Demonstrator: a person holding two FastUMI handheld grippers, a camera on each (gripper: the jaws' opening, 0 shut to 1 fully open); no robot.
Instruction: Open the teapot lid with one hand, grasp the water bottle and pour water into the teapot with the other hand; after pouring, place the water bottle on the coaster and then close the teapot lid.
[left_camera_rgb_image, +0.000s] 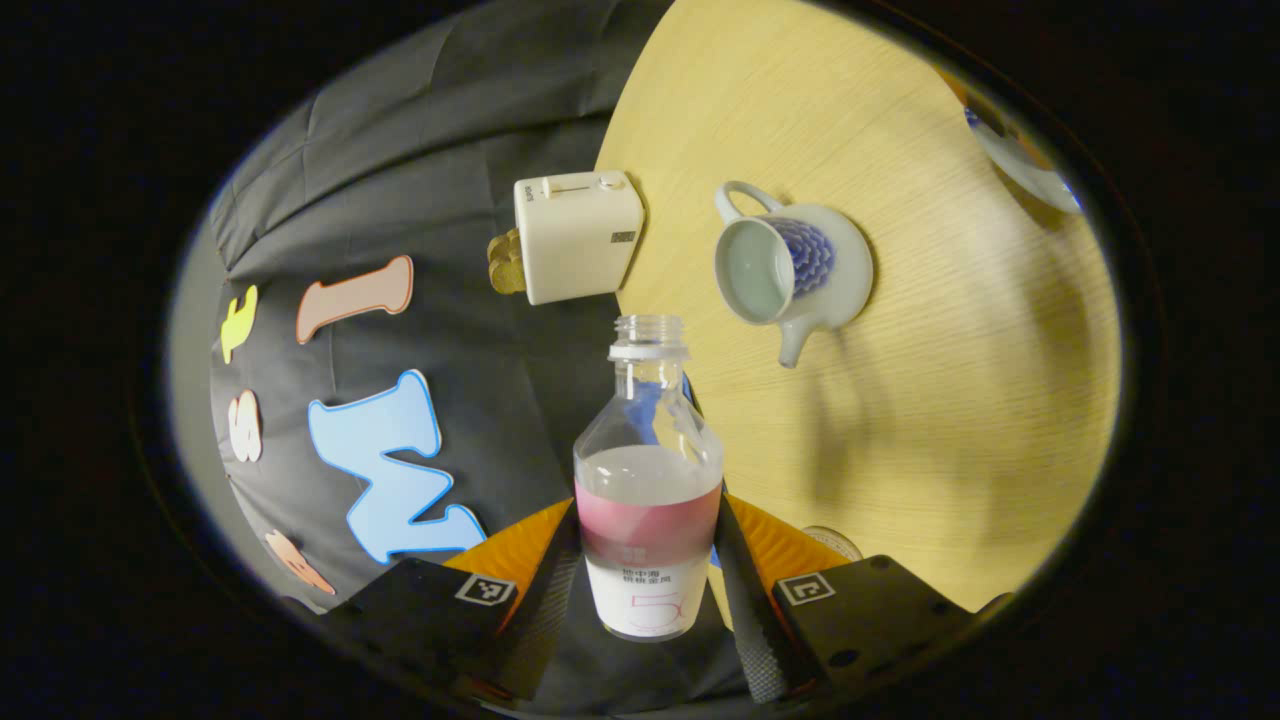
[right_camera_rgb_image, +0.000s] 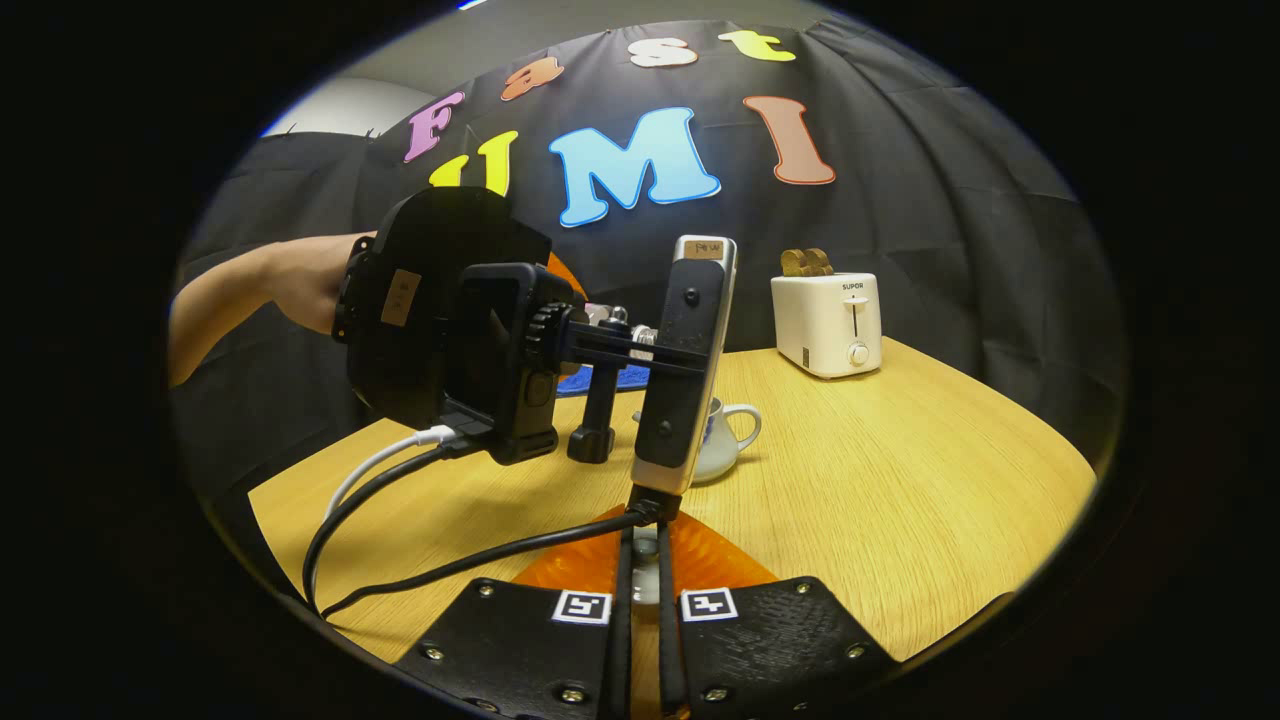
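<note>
I saw a round table (left_camera_rgb_image: 900, 420) of pale wood-grain laminate, smooth and matte; in the left gripper view it stood tilted on its side, in the right gripper view it lay level. In the right gripper view the left gripper (right_camera_rgb_image: 480, 330), a bulky dark housing with a flat device clamped upright on it and cables trailing, was held by a hand (right_camera_rgb_image: 300, 285) above the table. A boxy cream toaster (right_camera_rgb_image: 827, 325) with two browned slices stood near the table's far edge. The teapot (left_camera_rgb_image: 790, 265), glossy white ceramic with a blue scale pattern, loop handle and short spout, sat lidless beside the toaster, its bare pale inside facing me in the left gripper view. My left gripper's (left_camera_rgb_image: 650, 575) fingers were clamped on the water bottle (left_camera_rgb_image: 648, 480), clear plastic, capless, pink-banded, partly full. My right gripper (right_camera_rgb_image: 645, 585) had its fingers nearly together around a small pale rounded object I could not identify.
</note>
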